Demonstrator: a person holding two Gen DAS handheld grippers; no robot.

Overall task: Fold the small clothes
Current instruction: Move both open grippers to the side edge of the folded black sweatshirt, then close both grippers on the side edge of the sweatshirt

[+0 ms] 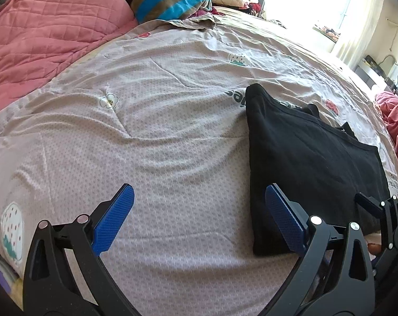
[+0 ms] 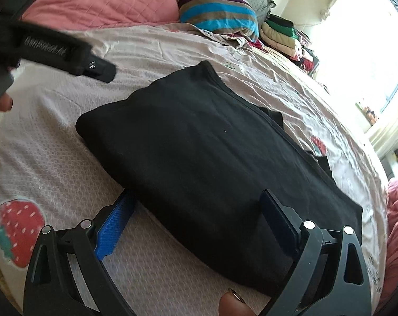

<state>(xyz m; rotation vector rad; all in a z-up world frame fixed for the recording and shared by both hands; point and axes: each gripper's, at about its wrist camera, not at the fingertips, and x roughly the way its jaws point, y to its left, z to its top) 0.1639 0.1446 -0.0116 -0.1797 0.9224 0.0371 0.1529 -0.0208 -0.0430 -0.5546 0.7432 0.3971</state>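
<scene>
Lying flat on the bed, the black knit garment [image 2: 204, 158] already forms a neat, roughly rectangular, thick-edged packet, so I judge at least one fold is made. A dark trimmed hem runs along its far side, and small black flaps, perhaps straps or a lower layer, poke out beyond that edge; the glare from the window makes it hard to say which. Whether another fold is wanted depends on how small the packet should be; it looks close to finished, and what may remain is tucking those stray flaps and setting it aside.

Both tools hover near its close end with nothing between their blue pads. The right hand-held gripper [image 2: 196, 223] is spread wide, one finger over bare sheet, the other over the garment's near portion, gripping nothing. The left hand-held gripper [image 1: 199, 216] is equally wide, its right finger just at the garment's left edge, the rest over empty sheet, also holding nothing. A fingertip of the person shows at the bottom of the right view.

Around it, the pale pinkish bed sheet with strawberry and cupcake prints [image 1: 172, 100] lies rumpled. Farther off sit a pink quilted cover [image 1: 48, 26], a striped blue, brown and purple pillow [image 2: 217, 13], and a stack of folded clothes [image 2: 283, 36] near the bright window, which suggests other pieces are already done.
</scene>
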